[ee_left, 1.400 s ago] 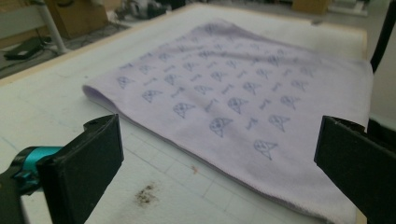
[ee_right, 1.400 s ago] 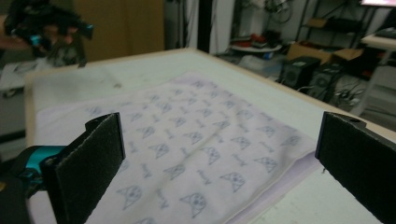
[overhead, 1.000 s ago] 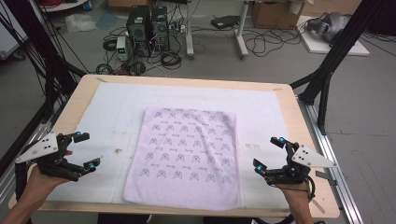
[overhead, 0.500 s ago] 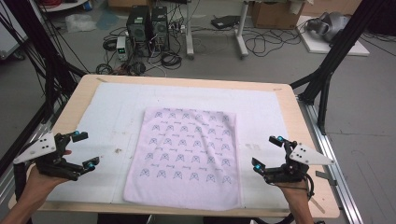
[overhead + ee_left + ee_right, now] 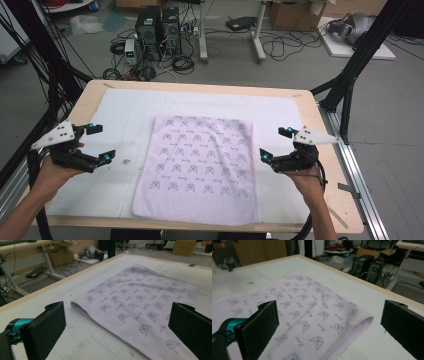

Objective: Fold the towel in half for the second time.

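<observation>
The towel (image 5: 200,167) lay flat at the centre of the counter (image 5: 305,102), untouched. The left hand-held gripper (image 5: 97,142) and right hand-held gripper (image 5: 276,143) hovered beside its edges, jaws apart and empty. Judged status: no grasp made; all handling remained.

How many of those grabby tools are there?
2. The left tool hovers beside the left edge of the pink towel, and the right tool hovers by its right edge. Both are wide open, holding nothing.

Left gripper (image 5: 95,143) – jaws wide apart; right gripper (image 5: 275,144) – same, both hovering.
</observation>
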A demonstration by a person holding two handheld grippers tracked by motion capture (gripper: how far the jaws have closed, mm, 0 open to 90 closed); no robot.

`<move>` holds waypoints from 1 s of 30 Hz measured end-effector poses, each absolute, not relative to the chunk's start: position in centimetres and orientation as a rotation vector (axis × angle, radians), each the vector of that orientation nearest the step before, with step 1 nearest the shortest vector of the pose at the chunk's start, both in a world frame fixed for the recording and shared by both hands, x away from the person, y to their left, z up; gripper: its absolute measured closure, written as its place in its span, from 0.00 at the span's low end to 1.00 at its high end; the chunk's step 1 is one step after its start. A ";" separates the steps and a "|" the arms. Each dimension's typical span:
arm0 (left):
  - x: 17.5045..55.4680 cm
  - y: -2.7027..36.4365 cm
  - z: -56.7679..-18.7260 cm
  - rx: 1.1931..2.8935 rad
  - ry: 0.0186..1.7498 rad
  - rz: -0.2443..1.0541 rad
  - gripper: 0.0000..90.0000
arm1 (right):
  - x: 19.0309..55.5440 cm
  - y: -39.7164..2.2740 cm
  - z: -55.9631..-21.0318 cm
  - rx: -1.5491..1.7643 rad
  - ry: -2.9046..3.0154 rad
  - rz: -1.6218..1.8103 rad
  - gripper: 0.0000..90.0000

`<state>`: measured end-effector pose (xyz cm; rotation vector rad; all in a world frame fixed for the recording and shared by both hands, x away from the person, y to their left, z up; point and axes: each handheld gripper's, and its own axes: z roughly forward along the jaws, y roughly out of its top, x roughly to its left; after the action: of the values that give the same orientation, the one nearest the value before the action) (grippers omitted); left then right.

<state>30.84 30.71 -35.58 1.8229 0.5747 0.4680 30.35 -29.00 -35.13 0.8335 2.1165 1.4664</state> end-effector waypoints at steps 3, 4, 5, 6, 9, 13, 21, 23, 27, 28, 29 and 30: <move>32.6 29.7 -34.8 1.879 0.565 0.464 0.02 | 32.3 -28.3 -34.5 0.828 2.175 1.409 0.01; 33.3 29.3 -34.6 1.890 0.562 0.458 0.02 | 33.0 -28.0 -34.3 0.819 2.190 1.383 0.01; 34.0 28.9 -34.2 1.908 0.559 0.462 0.02 | 33.6 -27.8 -34.1 0.804 2.209 1.358 0.01; 34.3 28.7 -34.1 1.905 0.562 0.463 0.02 | 34.5 -27.6 -34.0 0.814 2.234 1.334 0.01; 36.3 27.7 -33.5 1.933 0.574 0.443 0.02 | 36.4 -27.3 -33.6 0.823 2.268 1.290 0.01; 38.2 26.7 -33.0 1.978 0.580 0.397 0.02 | 38.7 -27.0 -33.5 0.837 2.328 1.216 0.04; 42.2 24.8 -32.4 2.054 0.609 0.378 0.02 | 42.5 -26.6 -33.7 0.859 2.397 1.095 0.04; 43.1 24.5 -32.4 2.069 0.628 0.378 0.02 | 43.5 -26.5 -33.7 0.871 2.420 1.056 0.05; 44.9 23.9 -32.3 2.105 0.638 0.370 0.02 | 45.3 -26.1 -33.7 0.857 2.462 0.985 0.06; 45.1 23.9 -32.3 2.107 0.640 0.371 0.02 | 45.8 -26.0 -33.8 0.857 2.477 0.977 0.06; 45.6 23.7 -32.4 2.113 0.650 0.359 0.02 | 46.0 -26.0 -33.9 0.861 2.484 0.966 0.06; 46.0 23.5 -32.4 2.117 0.654 0.354 0.02 | 46.5 -25.9 -34.0 0.861 2.500 0.943 0.06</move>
<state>46.04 23.52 -32.43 2.1168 0.6540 0.3537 46.47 -25.85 -34.04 0.8606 2.4996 0.9434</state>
